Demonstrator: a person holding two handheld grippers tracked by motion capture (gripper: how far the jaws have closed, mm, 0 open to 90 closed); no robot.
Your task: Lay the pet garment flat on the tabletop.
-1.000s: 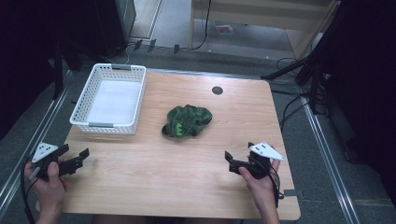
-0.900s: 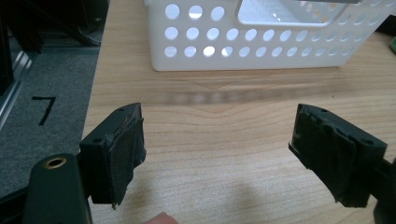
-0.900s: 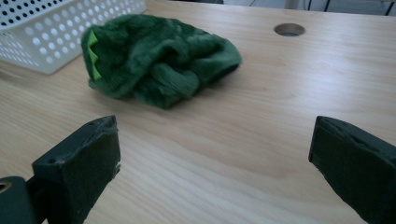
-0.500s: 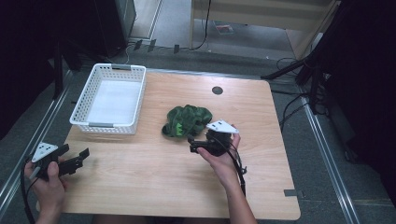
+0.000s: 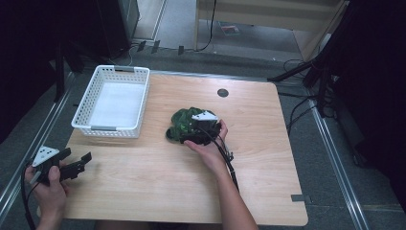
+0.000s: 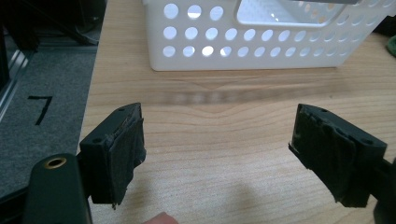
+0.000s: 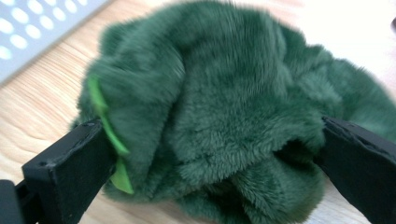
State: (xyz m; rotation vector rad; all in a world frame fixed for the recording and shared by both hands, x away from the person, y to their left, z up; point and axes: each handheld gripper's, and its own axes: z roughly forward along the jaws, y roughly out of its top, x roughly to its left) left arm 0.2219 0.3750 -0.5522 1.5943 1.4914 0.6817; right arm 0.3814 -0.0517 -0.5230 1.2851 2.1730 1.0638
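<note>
A crumpled dark-green plush cloth (image 5: 184,125) lies mid-counter on the pale wooden counter (image 5: 268,158). The right hand-held gripper (image 7: 212,154) has its jaws spread around the cloth's sides. At ten o'clock sits a white perforated plastic basket (image 5: 115,100). At seven o'clock, the left hand-held gripper (image 6: 219,154) is spread wide, holding nothing.

A white perforated basket (image 5: 113,102) sits on the wooden table's (image 5: 268,158) far left corner.
</note>
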